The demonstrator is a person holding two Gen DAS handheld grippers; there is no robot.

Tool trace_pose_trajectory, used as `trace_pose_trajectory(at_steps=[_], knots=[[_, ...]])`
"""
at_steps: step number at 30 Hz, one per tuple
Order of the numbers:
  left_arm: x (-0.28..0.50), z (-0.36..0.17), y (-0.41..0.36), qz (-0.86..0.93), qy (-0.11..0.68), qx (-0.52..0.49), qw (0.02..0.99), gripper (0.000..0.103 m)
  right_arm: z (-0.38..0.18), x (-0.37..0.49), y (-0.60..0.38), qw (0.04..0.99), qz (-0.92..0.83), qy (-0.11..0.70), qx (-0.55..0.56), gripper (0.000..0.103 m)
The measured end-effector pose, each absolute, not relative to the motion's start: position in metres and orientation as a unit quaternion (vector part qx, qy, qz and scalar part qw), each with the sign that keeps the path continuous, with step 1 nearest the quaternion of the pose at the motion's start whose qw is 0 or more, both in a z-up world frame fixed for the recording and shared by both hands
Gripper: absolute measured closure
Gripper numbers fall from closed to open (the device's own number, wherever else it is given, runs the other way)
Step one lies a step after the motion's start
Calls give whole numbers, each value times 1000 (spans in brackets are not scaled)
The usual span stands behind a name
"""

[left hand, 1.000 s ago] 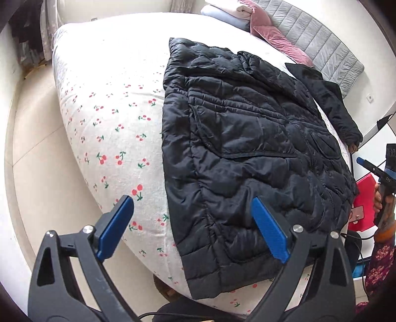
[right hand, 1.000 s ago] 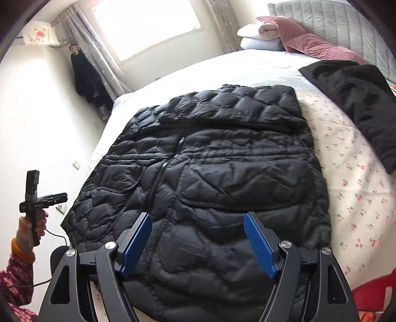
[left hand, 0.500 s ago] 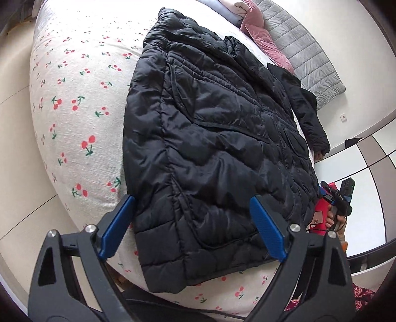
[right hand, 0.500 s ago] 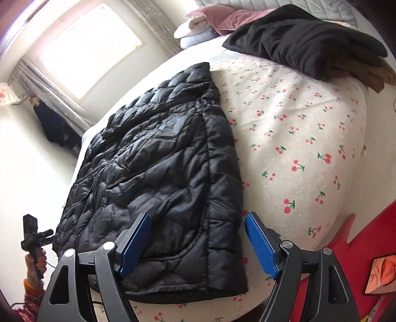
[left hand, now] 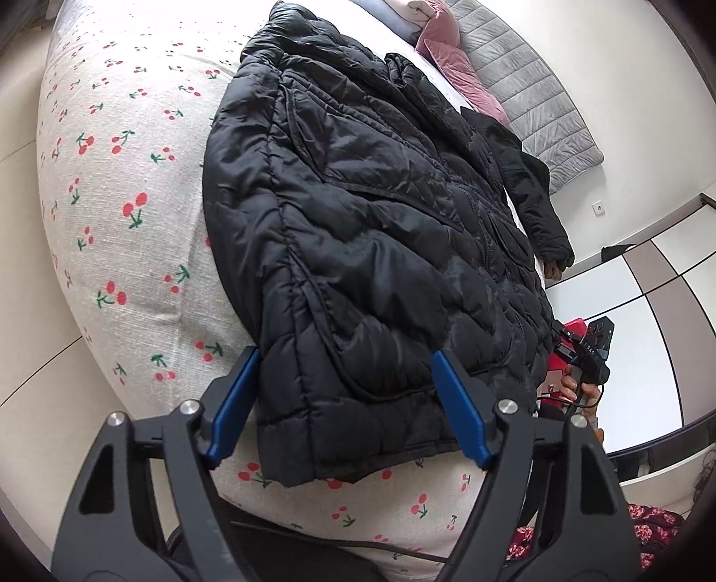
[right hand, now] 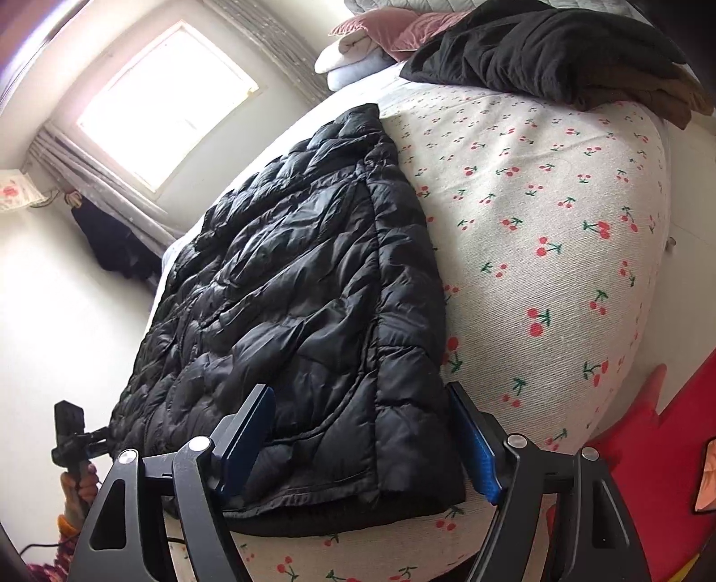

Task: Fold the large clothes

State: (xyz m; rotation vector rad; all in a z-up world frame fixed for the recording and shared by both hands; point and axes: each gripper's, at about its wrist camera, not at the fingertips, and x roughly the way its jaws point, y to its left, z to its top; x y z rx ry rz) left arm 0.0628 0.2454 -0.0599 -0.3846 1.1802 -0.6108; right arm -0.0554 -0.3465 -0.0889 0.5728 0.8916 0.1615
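A black quilted puffer jacket (left hand: 358, 224) (right hand: 291, 291) lies flat on a cherry-print bed (left hand: 125, 201) (right hand: 559, 224), hem toward me. My left gripper (left hand: 345, 358) straddles the hem's left corner. Its jaws are closing with the padded corner between them, and the blue pads do not clearly press on it. My right gripper (right hand: 361, 389) straddles the hem's right corner the same way, jaws closing around the fabric without squeezing it. Each view shows the other gripper, held in a hand, past the jacket's far side: the right one (left hand: 586, 353) and the left one (right hand: 69, 430).
A second dark garment (left hand: 528, 188) (right hand: 559, 58) lies near the headboard beside pink pillows (left hand: 447, 58) (right hand: 385, 31). Something red (right hand: 649, 470) stands at the bed's foot on the right. Pale floor (left hand: 27, 313) lies beside the bed's left side, and a window (right hand: 165, 103) is at the far wall.
Both grippers dropped toward the hem and swung outward to its two corners. The left jaws narrowed around the left corner; the right gripper rolled and now brackets the right corner.
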Motion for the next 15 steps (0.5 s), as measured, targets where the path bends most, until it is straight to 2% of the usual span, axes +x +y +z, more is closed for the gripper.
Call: trace_pose_trajectory(at_steps=[1, 2, 3, 4, 5, 6, 7, 9, 15], knots=[[62, -60, 243, -279, 544, -172, 772, 30, -88, -54, -344, 860, 79, 427, 268, 35], [61, -59, 240, -275, 545, -166, 774, 35, -88, -53, -342, 859, 83, 431, 264, 46], [59, -59, 237, -274, 546, -161, 775, 45, -88, -51, -339, 855, 92, 438, 263, 53], [59, -59, 235, -275, 546, -159, 775, 52, -89, -49, -335, 852, 102, 443, 261, 65], [58, -60, 233, -279, 547, -162, 773, 70, -90, -47, -330, 851, 107, 448, 254, 76], [57, -60, 229, -281, 548, -165, 770, 80, -89, -46, -326, 851, 110, 451, 244, 80], [56, -59, 226, -274, 545, -160, 776, 81, -86, -46, -322, 856, 112, 449, 233, 86], [52, -50, 219, -266, 531, -142, 792, 87, -79, -47, -318, 867, 113, 435, 217, 90], [35, 6, 227, -297, 446, -184, 824, 90, -39, -67, -321, 890, 143, 356, 247, 94]])
